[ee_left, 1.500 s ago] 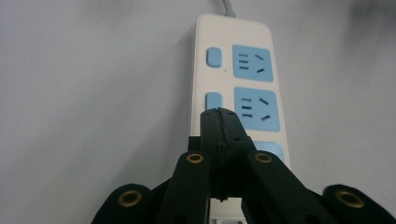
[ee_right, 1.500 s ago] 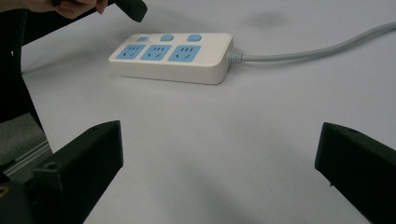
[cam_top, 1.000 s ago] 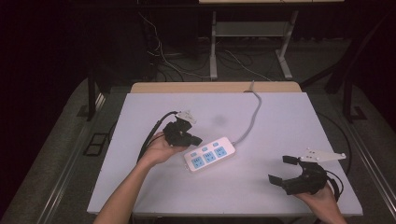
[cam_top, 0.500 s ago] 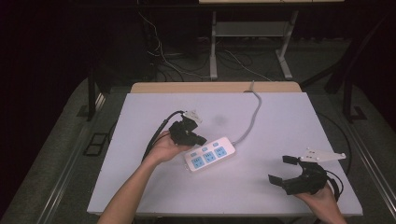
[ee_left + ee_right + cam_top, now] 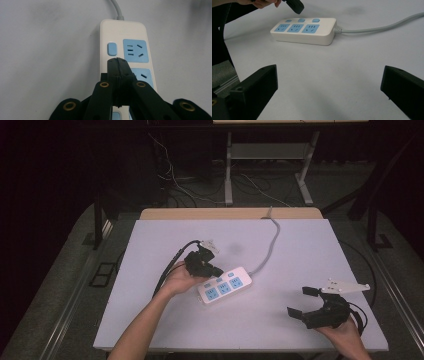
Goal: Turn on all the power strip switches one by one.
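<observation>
Left gripper (image 5: 117, 61), jaws pressed together, hovers over power strip (image 5: 225, 285); right gripper (image 5: 304, 303) gapes wide.

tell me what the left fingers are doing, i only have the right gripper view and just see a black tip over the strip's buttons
Observer: The left gripper is shut with nothing between its fingers, its tip over the middle blue switch of the power strip.
Operator: is it touching the switch
Observer: Cannot tell. In the left gripper view the tip covers that switch, while the switch nearest the cable is uncovered just beyond it.
Operator: where does the cable go, it runs out of my frame
Observer: In the high view the grey cable curves away to the table's far edge and drops off there.
</observation>
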`<state>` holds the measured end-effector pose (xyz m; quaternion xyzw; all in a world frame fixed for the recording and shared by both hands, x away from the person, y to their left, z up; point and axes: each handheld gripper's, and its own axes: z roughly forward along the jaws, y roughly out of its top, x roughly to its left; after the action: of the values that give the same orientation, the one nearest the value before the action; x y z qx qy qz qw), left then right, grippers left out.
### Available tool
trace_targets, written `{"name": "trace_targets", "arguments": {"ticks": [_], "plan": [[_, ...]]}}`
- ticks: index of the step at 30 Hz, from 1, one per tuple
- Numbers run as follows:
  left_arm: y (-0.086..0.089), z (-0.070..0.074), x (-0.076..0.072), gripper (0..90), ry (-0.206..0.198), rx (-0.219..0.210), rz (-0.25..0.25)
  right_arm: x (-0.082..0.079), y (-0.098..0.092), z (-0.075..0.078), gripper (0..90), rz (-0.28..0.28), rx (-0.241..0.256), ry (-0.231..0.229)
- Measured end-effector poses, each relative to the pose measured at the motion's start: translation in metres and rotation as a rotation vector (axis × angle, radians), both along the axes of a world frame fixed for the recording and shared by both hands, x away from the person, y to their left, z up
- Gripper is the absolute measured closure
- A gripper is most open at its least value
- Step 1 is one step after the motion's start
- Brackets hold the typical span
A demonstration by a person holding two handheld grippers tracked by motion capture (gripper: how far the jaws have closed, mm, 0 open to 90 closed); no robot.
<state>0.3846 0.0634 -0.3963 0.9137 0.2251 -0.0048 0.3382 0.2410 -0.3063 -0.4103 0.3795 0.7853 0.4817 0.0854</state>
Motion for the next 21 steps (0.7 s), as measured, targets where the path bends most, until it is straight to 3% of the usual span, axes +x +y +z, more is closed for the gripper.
{"name": "trace_targets", "arguments": {"ticks": [10,21], "plan": [[-0.001,-0.010,0.001,89.7,0.009,0.027,-0.003,0.000,-0.001,0.000,0.9,0.002,0.000,-0.001],[-0.002,-0.013,0.003,89.8,0.034,0.000,-0.002,0.000,-0.002,0.000,0.9,-0.001,0.004,-0.001]]}}
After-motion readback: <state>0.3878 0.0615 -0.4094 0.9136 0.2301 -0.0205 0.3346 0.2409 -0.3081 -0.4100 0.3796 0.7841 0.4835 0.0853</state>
